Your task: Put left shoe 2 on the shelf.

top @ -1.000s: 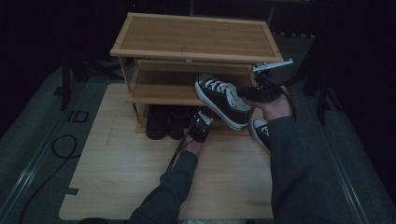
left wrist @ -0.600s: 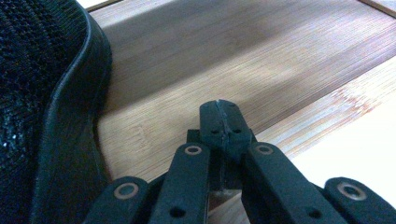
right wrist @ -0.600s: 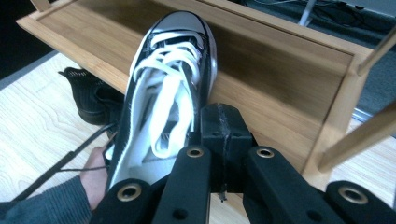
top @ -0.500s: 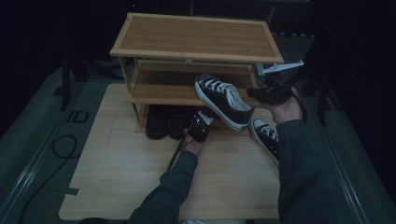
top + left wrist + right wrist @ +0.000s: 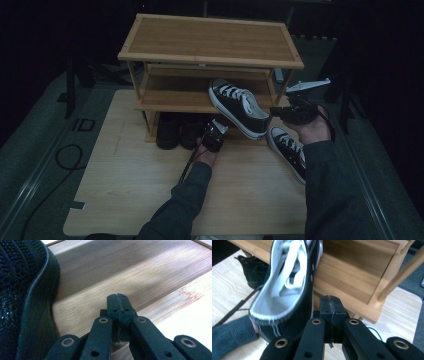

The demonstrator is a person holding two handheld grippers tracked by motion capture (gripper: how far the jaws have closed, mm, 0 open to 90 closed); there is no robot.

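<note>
Here black sneaker just left of shut right tongs.

Black tongs; grey ribbed sleeves

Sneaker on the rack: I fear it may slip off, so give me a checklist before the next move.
1. Sneaker fully on the shoe rack's middle shelf: not ok, heel overhangs the front.
2. Right gripper gripping it: not ok, shut, empty, beside the heel.
3. Left gripper gripping: not ok, shut, empty.
4. Sneaker steady: cannot tell.
5. Second sneaker out of the way: ok, on the table.
</note>
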